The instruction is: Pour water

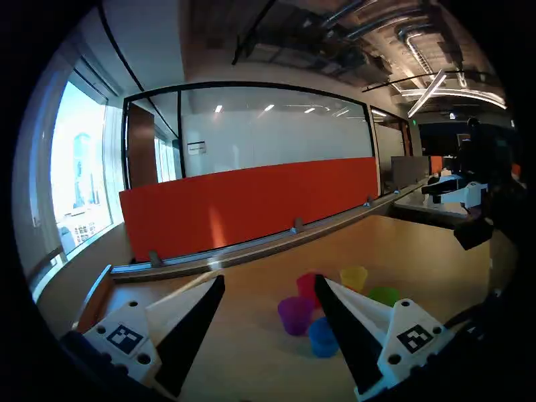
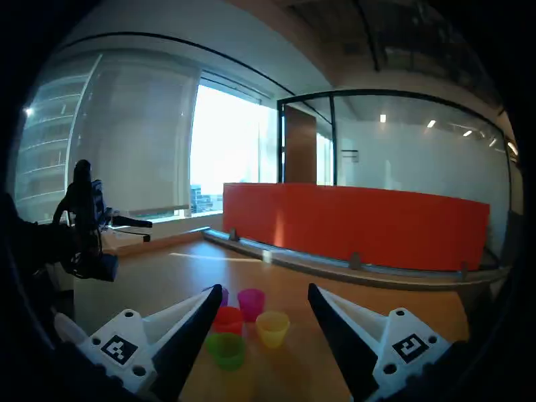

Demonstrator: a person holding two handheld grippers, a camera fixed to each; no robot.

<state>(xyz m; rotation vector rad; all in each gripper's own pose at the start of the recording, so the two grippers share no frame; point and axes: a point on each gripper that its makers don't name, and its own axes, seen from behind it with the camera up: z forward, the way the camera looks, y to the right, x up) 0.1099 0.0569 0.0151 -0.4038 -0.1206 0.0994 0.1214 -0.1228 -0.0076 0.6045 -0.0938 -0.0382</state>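
Several small plastic cups stand in a cluster on the wooden table (image 1: 415, 248). In the left gripper view they are a purple cup (image 1: 295, 313), a blue cup (image 1: 323, 336), a yellow cup (image 1: 353, 277), a green cup (image 1: 383, 295) and a pink cup (image 1: 307, 285) partly behind a finger. The left gripper (image 1: 268, 281) hovers open just short of them, holding nothing. In the right gripper view the red cup (image 2: 228, 319), magenta cup (image 2: 250, 303), yellow cup (image 2: 273, 328) and green cup (image 2: 226, 350) sit between the spread fingers of the right gripper (image 2: 264, 289), which is open and holds nothing.
An orange divider panel (image 1: 254, 201) with a metal rail runs along the table's far edge. The other gripper (image 1: 462, 197) hangs at the right of the left gripper view. A dark-sleeved hand holds the other gripper (image 2: 87, 228) at the left of the right gripper view. Windows lie beyond.
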